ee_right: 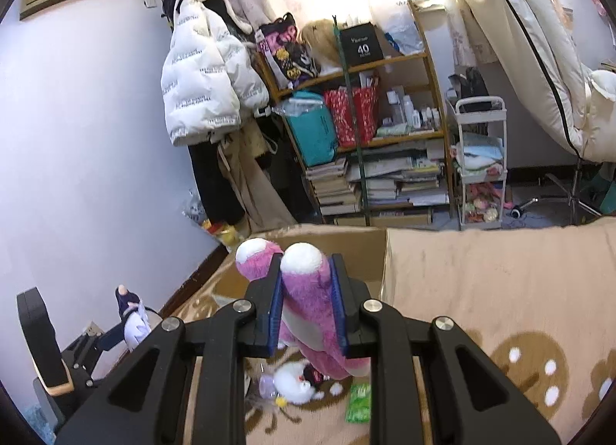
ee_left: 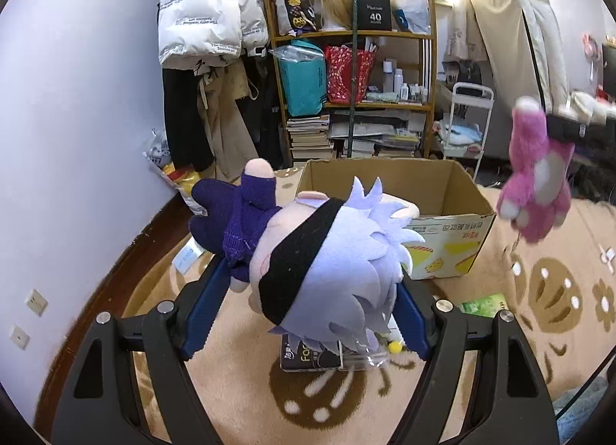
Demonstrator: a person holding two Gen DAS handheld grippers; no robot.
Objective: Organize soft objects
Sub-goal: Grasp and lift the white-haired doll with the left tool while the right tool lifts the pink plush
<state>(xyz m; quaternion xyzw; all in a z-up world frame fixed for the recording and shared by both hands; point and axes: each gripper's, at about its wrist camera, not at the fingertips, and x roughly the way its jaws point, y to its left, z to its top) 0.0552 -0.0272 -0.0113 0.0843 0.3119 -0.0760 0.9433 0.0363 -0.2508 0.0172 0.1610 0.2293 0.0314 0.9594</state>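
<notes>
Gripping the doll (ee_left: pixel 323 252) by its wide head, the left gripper (ee_left: pixel 308 291) is risking a slip. The right gripper (ee_right: pixel 306 306) is pinching the pink bear (ee_right: pixel 304 314) by one leg, which could snag on the box (ee_left: pixel 454 221) rim.

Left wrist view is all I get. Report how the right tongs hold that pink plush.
Observer: The right tongs are shut on one white-tipped limb of the pink plush; the other limb sticks out beside them.
Operator: Say what lies under it.
Observer: A white plush toy lies on the rug below.
Operator: Name other soft things.
Observer: The white cart seems to hold more plush toys on its bottom shelf.
</notes>
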